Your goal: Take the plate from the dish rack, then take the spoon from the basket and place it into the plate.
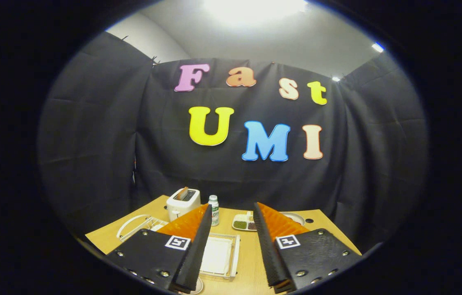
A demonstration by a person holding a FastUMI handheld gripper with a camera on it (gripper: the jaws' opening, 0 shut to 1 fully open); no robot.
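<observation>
fingers (231, 237) apart, holding nothing, clear tray (219, 256) btwn them, toaster (183, 202) & bottle (214, 209) beyond

No text is showing legibly on any of the things. The small white bottle (214, 209) standing on the bench (251, 254) is wearing a label, too small to make out. Each finger of the gripper (231, 213) is carrying a square black-and-white coded marker (178, 242), a pattern without letters or numbers; the jaws are standing apart.
</observation>
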